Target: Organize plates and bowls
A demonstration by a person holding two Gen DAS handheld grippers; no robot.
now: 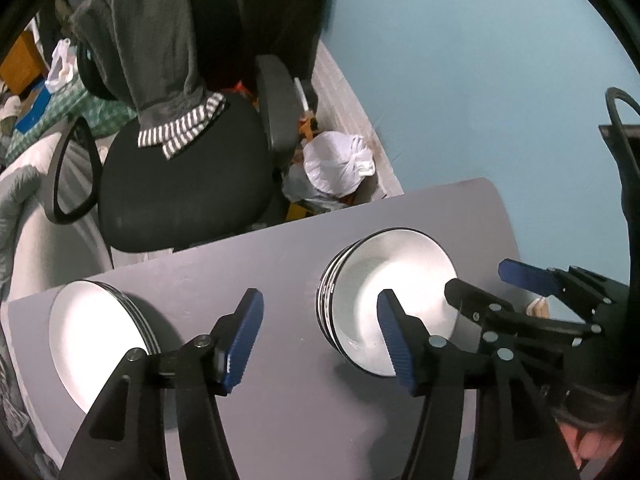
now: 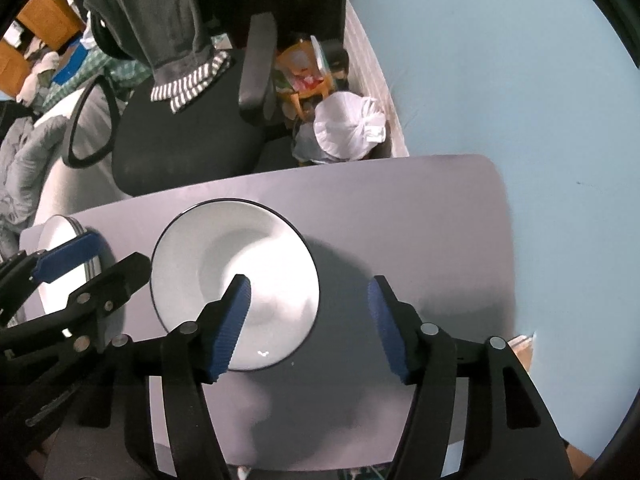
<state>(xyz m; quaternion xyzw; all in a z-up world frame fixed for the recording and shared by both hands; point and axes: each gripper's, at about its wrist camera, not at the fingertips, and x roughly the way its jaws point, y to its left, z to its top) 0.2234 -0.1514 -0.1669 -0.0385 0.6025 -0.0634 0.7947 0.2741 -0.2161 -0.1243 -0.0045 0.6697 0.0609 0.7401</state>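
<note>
Bowls (image 2: 236, 280) stacked; both grippers' fingers (image 1: 244, 340) spread wide, holding nothing.

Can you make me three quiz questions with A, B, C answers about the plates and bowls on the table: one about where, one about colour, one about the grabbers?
1. Where is the stack of plates compared with the stack of bowls in the left wrist view?
A. To its left
B. On top of it
C. Behind it, by the wall

2. What colour are the rims of the bowls?
A. Red
B. Black
C. Yellow

3. What is the right gripper doing?
A. Shut on a bowl
B. Shut on a plate
C. Open, holding nothing

Answers:
1. A, the two stacks sit apart on the grey table, plates at the left.
2. B, a dark line circles each white bowl.
3. C, its blue fingers stand wide apart with nothing clamped between them; the left gripper is open too.
</note>
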